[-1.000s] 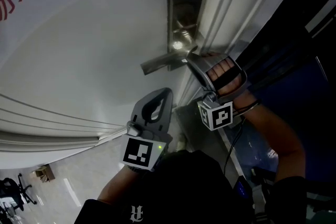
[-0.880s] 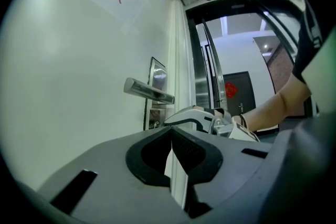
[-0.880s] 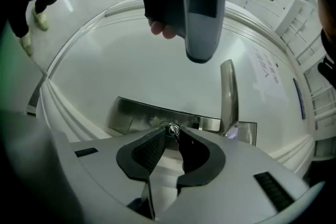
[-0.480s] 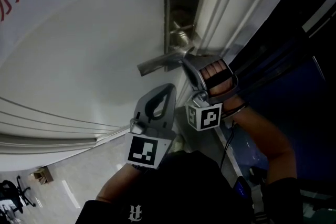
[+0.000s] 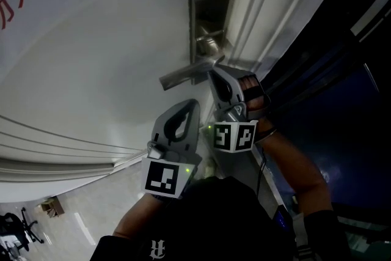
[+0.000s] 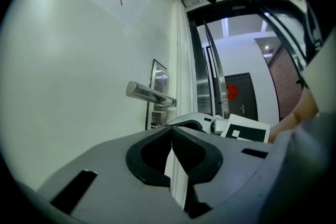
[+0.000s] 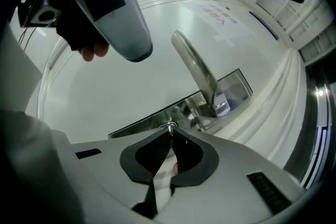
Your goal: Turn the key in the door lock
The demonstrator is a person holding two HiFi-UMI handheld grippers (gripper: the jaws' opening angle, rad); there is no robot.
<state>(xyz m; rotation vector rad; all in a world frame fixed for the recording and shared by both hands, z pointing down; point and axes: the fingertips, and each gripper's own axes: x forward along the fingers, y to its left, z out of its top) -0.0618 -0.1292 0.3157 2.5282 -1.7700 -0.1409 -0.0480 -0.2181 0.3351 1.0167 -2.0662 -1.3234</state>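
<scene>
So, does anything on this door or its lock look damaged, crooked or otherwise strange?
Nothing stands out. The lock plate sits straight on the door, the lever handle looks whole, and the right tool is shut on the key. The left tool is shut, empty.

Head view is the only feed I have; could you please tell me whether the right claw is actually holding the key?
Observer: Yes. In the right gripper view the right claw is shut on a small metal key at its tips.
Operator: Thank you. Where is the key relative to the lock?
Observer: It meets the steel lock plate, beside the base of the lever handle; how far in it is, I cannot tell.
Operator: Is the left claw carrying anything?
Observer: No. The left gripper view shows the left claw shut with nothing between its jaws.
</scene>
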